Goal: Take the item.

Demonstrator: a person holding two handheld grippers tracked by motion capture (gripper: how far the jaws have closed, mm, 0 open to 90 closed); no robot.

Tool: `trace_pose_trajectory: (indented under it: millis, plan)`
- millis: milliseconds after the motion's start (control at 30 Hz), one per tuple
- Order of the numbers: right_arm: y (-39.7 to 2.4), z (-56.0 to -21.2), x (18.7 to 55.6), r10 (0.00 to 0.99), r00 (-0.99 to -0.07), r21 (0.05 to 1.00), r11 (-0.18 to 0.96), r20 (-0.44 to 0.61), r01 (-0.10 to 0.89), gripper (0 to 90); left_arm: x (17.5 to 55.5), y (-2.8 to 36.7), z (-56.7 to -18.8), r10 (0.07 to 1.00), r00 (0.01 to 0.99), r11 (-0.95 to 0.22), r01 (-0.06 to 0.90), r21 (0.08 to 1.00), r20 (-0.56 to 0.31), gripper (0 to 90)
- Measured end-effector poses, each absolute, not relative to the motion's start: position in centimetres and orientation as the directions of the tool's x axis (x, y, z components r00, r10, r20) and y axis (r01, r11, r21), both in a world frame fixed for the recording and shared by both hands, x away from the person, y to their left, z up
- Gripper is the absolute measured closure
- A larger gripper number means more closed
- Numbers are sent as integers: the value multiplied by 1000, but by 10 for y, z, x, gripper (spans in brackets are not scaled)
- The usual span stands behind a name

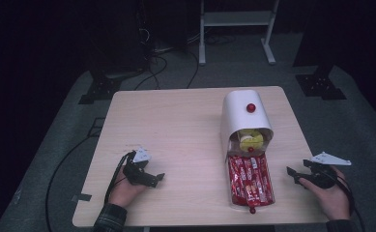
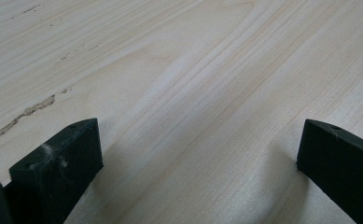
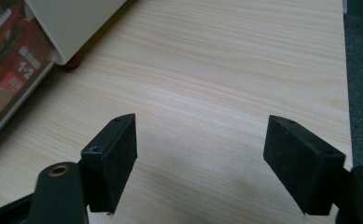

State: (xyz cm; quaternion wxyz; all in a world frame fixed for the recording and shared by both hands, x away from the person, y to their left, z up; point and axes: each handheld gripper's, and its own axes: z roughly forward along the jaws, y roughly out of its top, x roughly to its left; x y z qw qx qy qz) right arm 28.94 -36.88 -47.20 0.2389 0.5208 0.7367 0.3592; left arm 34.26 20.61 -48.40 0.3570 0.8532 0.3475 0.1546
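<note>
Overhead, a pale wood-grain desk point(image 1: 176, 125) stands on grey carpet point(image 1: 55, 145) in a dark room, with a white frame's legs point(image 1: 236, 29) and tangled black cables point(image 1: 151, 63) on the floor beyond its far edge. The left claw point(image 1: 149, 178) rests low near the desk's near-left part, held in a hand point(image 1: 125, 191) with a plaid cuff; in the left gripper view its jaws stand spread wide over bare wood, with a dark scuffed streak point(image 2: 25, 114) in the grain off to their left. The right claw point(image 1: 296, 176) sits at the desk's right edge, its jaws likewise spread apart with nothing between them. Between the two claws, nearer the right one, a white rounded box point(image 1: 243, 116) with a red knob point(image 1: 251, 108) stands open; yellow items point(image 1: 250, 140) show inside it. A tray of red packets point(image 1: 249, 181) lies in front of it, just left of the right claw. In the right gripper view the box's white corner point(image 3: 76, 23) and the red packets point(image 3: 11, 70) sit up-left of the jaws.
</note>
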Motion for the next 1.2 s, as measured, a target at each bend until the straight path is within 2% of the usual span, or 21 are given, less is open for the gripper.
trace_pose_trajectory:
  millis: [1200]
  plan:
    - [-362, -453, 279, 929, -369, 819, 184, 37, 544, 251, 343, 206, -484, 703, 711, -503, 483, 717, 15, 0]
